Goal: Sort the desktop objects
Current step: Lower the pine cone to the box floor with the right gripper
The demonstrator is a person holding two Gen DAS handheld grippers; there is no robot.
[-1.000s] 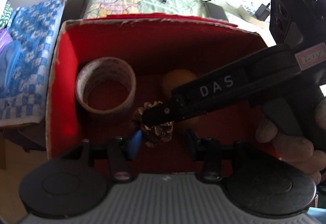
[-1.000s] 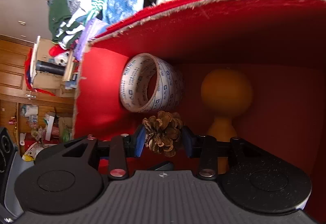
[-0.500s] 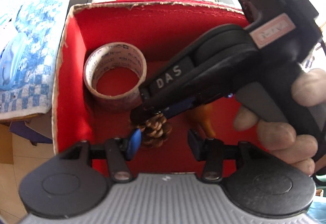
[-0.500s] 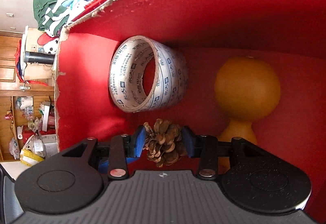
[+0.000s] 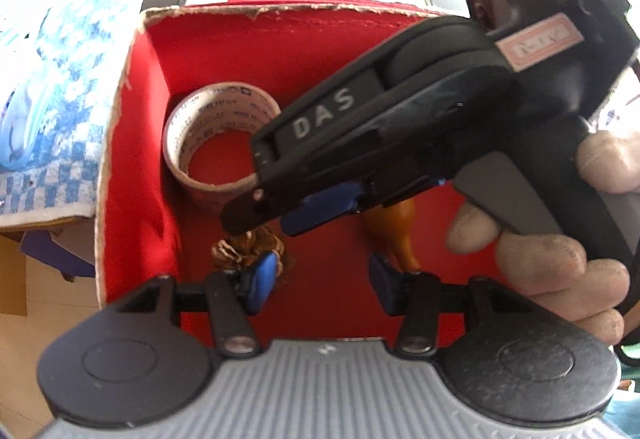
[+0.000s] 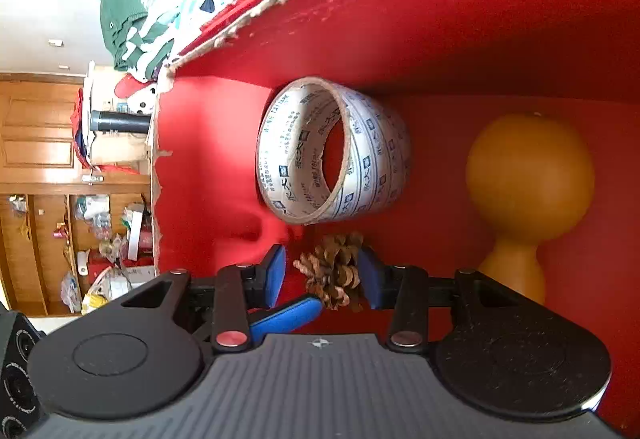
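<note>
With the cone [image 6: 334, 271] down in the box [image 6: 400, 19], lift the right gripper's [image 6: 320, 275] spread jaws straight up; left gripper [image 5: 320, 279] gapes empty.

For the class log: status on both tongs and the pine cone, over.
Right tongs open, pine cone loose between pads. Left tongs open, empty. Cone inside red box, beside tape roll. Nothing blocking.

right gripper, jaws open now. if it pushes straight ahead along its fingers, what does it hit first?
The pinecone, which sits between the open jaws of the right gripper. Past it, likely the tape roll just above that line, then the red box; depth is hard to judge.
</note>
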